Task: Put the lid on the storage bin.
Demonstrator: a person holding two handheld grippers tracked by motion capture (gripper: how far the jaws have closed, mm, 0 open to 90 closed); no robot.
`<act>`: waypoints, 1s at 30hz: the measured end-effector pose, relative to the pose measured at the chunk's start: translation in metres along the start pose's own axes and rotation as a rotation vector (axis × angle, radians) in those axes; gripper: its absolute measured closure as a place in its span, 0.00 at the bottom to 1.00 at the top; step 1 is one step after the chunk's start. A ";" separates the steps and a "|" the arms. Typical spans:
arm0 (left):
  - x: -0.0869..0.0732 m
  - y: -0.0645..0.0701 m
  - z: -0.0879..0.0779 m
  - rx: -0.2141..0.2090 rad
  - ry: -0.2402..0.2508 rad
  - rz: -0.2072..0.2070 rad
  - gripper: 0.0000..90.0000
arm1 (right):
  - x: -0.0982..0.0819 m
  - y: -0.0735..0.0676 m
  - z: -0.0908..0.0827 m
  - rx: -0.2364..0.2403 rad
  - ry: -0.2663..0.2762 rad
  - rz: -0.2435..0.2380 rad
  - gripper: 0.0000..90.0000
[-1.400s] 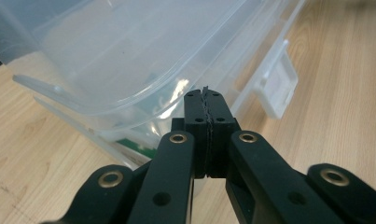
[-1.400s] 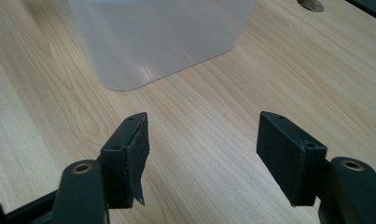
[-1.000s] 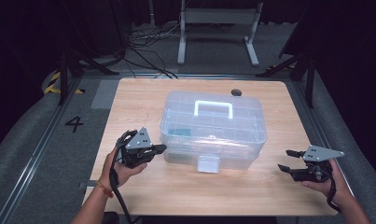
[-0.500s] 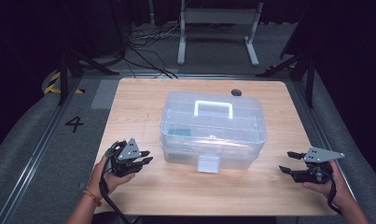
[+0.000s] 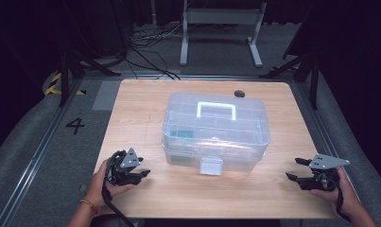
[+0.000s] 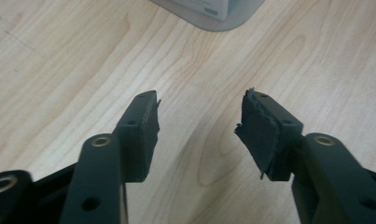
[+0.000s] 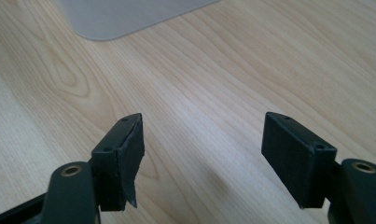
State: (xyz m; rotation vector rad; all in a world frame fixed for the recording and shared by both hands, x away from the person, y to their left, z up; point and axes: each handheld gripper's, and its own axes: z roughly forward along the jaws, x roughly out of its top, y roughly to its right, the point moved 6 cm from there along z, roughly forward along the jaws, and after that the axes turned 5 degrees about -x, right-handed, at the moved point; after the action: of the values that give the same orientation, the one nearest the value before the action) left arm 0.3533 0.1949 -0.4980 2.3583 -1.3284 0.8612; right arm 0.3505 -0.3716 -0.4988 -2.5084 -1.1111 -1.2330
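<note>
Left gripper (image 5: 142,174) at near-left of table (image 5: 141,101), jaws just opening, now spread, bare wood between. Clear lidded box (image 5: 215,130) at table centre, white handle (image 5: 216,109) on top, latch (image 5: 211,166) facing near edge. Right gripper (image 5: 293,170) at near-right, jaws spread, nothing between, well apart from box.

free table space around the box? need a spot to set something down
Bare wood left and right of the clear plastic box, up to the table edges, plus a narrower strip behind it by the dark grommet. Front edge is crowded: left gripper and right gripper flank the latch.
</note>
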 end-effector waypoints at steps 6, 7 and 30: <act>-0.010 -0.001 0.000 0.032 -0.020 -0.015 0.40 | -0.012 0.002 -0.004 -0.023 0.002 0.032 0.31; -0.011 -0.002 0.001 0.037 -0.023 -0.017 0.38 | -0.015 0.003 -0.005 -0.024 0.001 0.039 0.31; -0.047 -0.007 -0.004 -0.037 0.062 -0.168 0.22 | -0.060 0.008 -0.021 -0.081 -0.009 0.199 0.22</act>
State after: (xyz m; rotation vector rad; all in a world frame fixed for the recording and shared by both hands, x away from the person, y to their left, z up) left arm 0.3391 0.2325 -0.5243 2.3550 -1.0950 0.8450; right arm 0.3187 -0.4197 -0.5270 -2.6106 -0.8046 -1.2353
